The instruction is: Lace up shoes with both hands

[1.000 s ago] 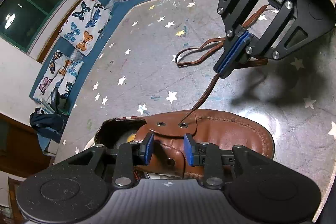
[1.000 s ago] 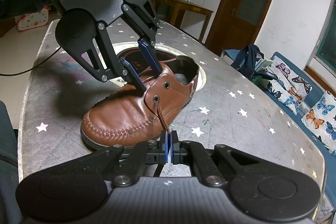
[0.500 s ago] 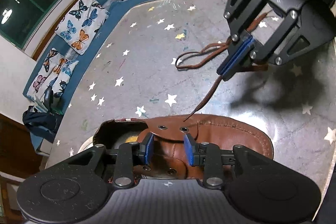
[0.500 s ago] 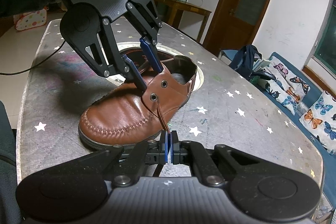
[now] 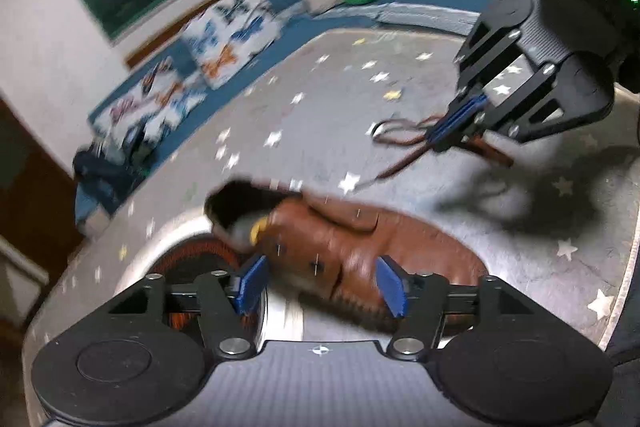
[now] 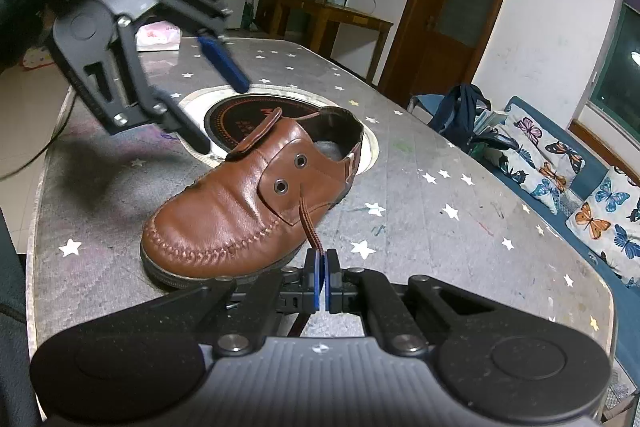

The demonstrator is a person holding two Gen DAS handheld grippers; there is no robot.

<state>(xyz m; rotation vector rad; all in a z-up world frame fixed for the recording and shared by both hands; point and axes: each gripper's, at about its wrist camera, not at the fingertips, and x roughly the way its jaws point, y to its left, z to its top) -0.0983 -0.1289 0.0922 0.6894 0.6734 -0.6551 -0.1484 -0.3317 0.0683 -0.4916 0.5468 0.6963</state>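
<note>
My right gripper (image 6: 321,275) pinches the brown shoelace (image 6: 309,223). My left gripper (image 5: 320,285) is opening, empty, above the brown shoe (image 6: 248,195) on the starry gray table (image 6: 440,227).

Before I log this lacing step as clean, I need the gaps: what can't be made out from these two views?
- Left wrist view: motion blur smears the brown leather shoe; its eyelets are unreadable.
- Right wrist view: the brown shoelace vanishes between the shut right claw pads; its tip is hidden.
- Right wrist view: the shoe's far side and inside are hidden by its own upper.
- Opening left claw: blurred, nothing visibly between its jaws.
</note>
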